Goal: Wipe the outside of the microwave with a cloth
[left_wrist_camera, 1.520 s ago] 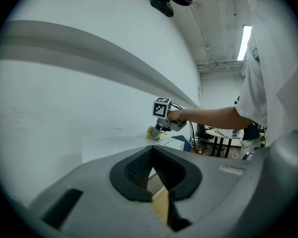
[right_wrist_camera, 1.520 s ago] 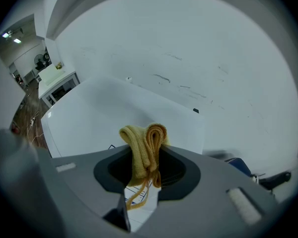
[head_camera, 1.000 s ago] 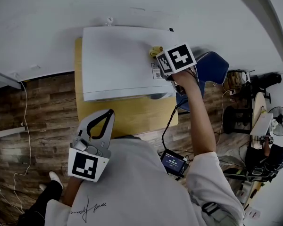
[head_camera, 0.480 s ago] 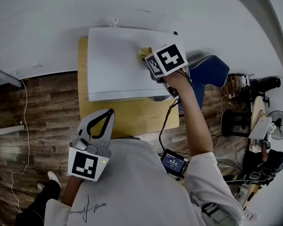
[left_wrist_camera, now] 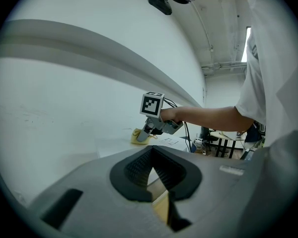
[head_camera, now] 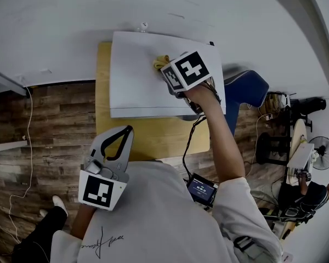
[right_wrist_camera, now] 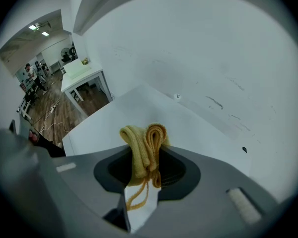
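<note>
The white microwave stands on a wooden table against the wall. My right gripper is shut on a folded yellow cloth and presses it on the microwave's top near the back, right of the middle. In the right gripper view the cloth sticks out between the jaws over the white top. My left gripper hangs low near my chest, in front of the table, shut with nothing in it. From the left gripper view the right gripper and cloth show far off.
A blue chair stands right of the table. A small device with a lit screen and cables lie on the wood floor. A white wall runs behind the microwave. Desks and a person are at the far right.
My right gripper has slid the cloth to the left across the microwave's top. The left gripper has stayed where it was.
</note>
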`<state>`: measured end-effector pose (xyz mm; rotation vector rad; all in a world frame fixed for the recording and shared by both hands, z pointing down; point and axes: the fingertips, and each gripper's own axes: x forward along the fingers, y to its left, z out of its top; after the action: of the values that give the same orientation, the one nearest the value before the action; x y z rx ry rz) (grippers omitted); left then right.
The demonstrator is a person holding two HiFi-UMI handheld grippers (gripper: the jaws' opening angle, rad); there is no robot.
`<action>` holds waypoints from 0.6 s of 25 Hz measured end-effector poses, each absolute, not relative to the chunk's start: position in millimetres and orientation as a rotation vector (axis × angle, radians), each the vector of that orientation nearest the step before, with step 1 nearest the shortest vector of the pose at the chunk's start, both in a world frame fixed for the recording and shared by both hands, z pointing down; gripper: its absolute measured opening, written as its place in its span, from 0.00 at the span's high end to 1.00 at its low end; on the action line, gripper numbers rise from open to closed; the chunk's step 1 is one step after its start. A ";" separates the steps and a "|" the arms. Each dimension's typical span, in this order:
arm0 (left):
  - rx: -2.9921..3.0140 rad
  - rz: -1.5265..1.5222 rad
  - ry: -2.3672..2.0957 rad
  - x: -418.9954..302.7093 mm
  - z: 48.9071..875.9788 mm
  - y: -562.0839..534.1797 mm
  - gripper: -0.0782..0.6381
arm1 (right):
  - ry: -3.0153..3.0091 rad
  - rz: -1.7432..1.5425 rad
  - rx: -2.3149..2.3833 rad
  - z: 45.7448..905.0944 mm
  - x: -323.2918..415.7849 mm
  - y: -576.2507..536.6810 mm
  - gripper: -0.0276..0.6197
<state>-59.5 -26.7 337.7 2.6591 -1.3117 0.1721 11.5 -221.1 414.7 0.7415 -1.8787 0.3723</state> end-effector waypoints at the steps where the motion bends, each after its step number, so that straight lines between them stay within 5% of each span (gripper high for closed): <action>1: 2.658 0.174 -1.316 -61.4 338.1 -26.8 0.90 | -1.882 0.368 0.734 414.7 7.2 -220.7 0.77; 15: 2.618 0.176 -1.373 -83.5 340.8 -24.1 0.90 | -1.929 0.323 0.636 416.0 -49.2 -212.1 0.77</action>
<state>-83.5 -24.1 340.8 2.6184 -1.3728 0.1760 -49.2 -212.1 416.0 0.6362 -1.9293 0.3227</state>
